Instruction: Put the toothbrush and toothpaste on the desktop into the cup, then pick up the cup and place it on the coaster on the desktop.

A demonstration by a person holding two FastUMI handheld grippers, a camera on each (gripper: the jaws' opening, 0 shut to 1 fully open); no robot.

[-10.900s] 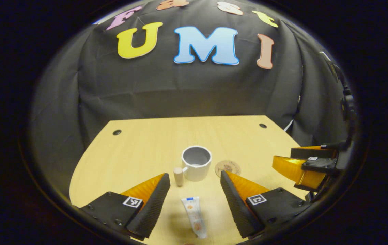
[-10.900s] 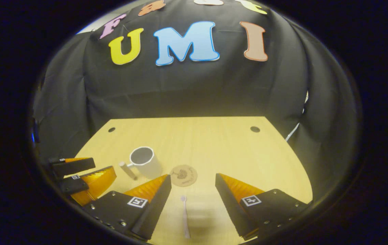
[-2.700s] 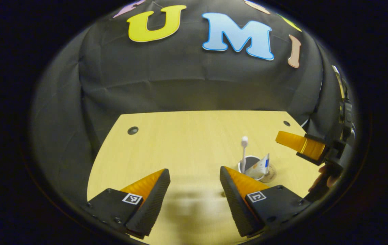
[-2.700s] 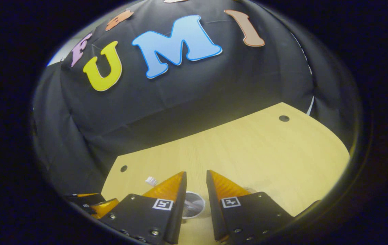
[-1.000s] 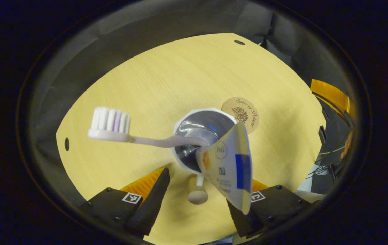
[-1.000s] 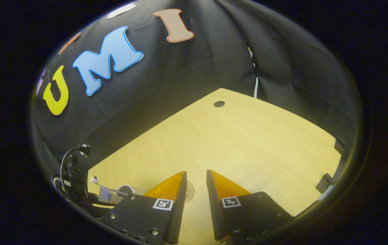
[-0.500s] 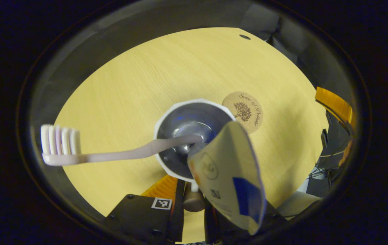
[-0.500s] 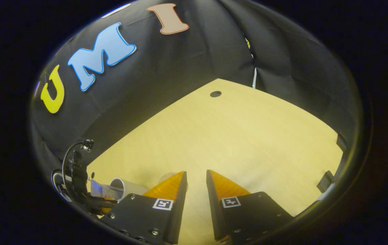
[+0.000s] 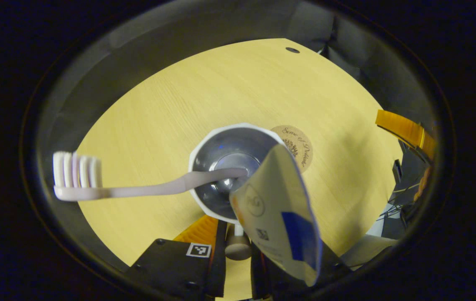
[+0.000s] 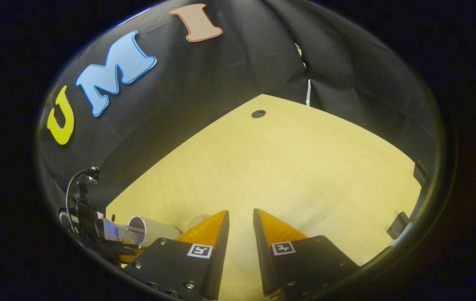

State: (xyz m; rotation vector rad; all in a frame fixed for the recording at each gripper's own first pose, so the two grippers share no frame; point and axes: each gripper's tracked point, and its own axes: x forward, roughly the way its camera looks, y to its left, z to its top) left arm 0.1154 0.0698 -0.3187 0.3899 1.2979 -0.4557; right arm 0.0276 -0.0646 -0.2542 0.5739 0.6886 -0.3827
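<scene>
Cup point(image 9: 238, 138), seen from above in the left gripper view, stands upright with the toothbrush point(image 9: 137, 190) and the toothpaste point(image 9: 277, 209) both inside it. The toothbrush handle rests in the bottom of the cup and its bristled head sticks out to the left over the tabletop point(image 9: 221, 88). The toothpaste tube leans out toward the near right, its flat crimped end uppermost (it hides part of the cup's rim). The left gripper point(image 9: 234, 259) has its jaws drawn close together on the cup's wooden handle point(image 9: 238, 246), which sits between the two fingers at the near edge of the cup. The coaster point(image 9: 300, 146), a round cork disc, lies on the tabletop just beyond the cup to the far right, and the cup's rim overlaps its edge in this view; I cannot tell whether the cup touches it.

In the right gripper view, the right gripper point(image 10: 241, 221) hangs over bare tabletop with its jaws nearly closed, a narrow gap between them and nothing held. The cup with the toothpaste shows low at the left there.
</scene>
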